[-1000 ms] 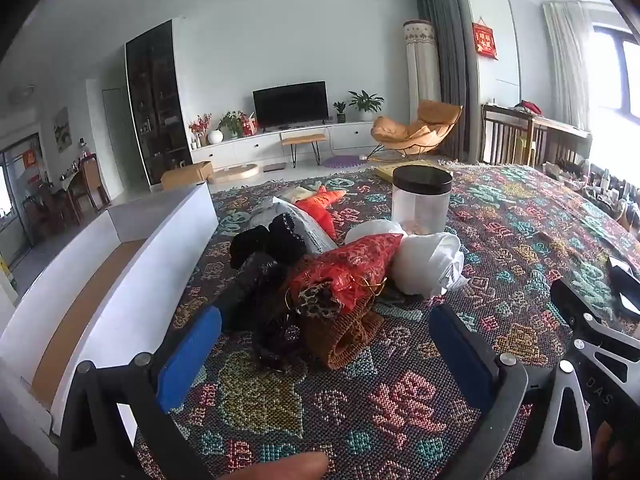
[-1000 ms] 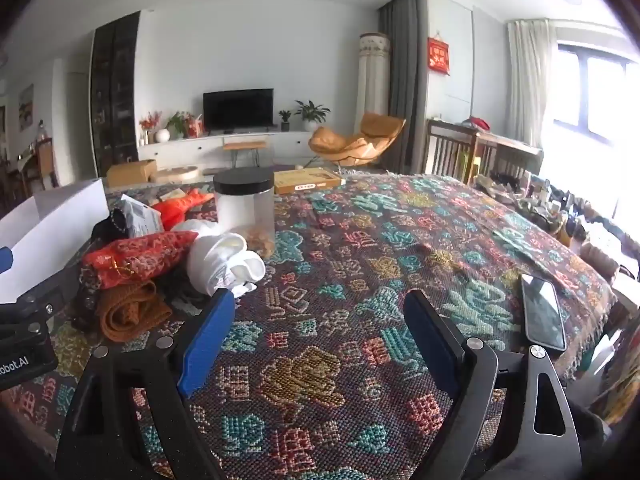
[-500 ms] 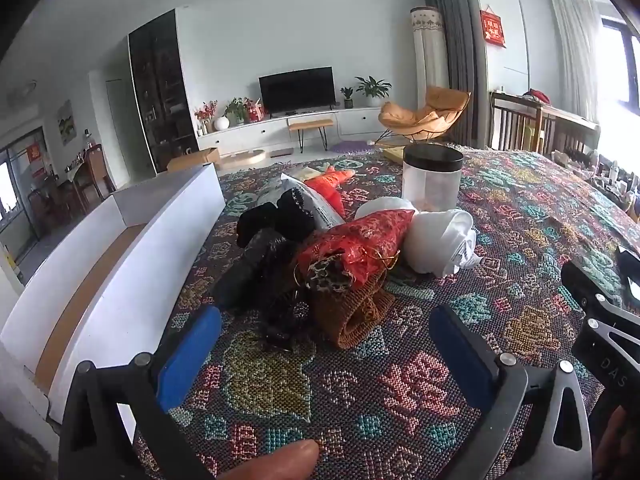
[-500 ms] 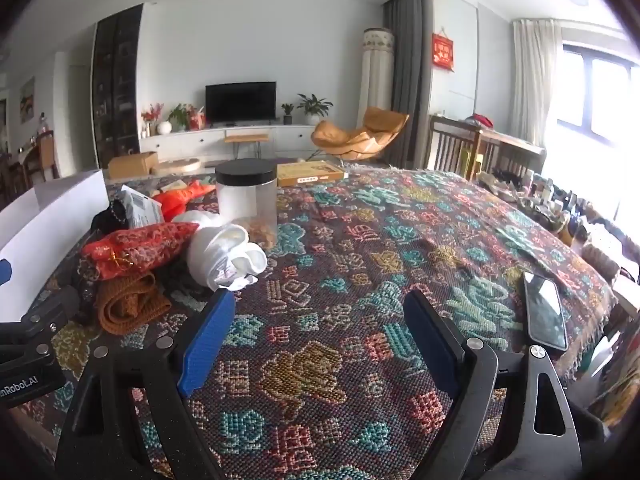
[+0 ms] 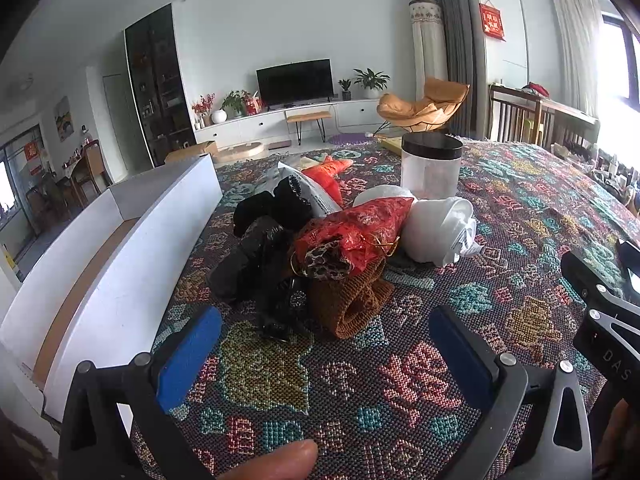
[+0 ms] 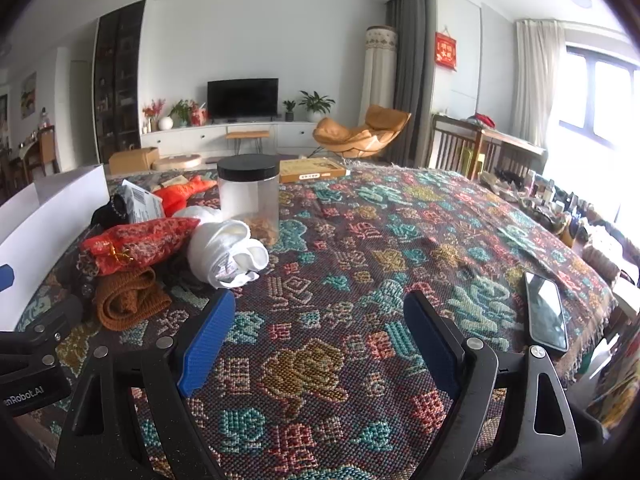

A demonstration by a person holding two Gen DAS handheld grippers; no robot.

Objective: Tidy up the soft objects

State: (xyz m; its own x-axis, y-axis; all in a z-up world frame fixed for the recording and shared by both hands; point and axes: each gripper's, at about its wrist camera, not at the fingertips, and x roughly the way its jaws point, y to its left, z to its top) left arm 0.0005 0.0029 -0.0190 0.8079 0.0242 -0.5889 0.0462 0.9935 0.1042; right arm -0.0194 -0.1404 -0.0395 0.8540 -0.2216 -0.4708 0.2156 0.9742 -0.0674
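Both grippers wide open, empty; we've left gripper point(image 5: 324, 344) nearer, rolled brown knit point(image 5: 352, 300) just ahead, right gripper point(image 6: 320, 332) farther off

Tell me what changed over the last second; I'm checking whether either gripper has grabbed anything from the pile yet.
Nothing was grabbed. The left gripper eased closer to the heap, so the rolled brown knitted cloth and red patterned fabric pouch loom larger. The right gripper edged slightly forward. Both stayed open and empty; the pile, the white rolled cloth and the black-lidded clear jar did not move.
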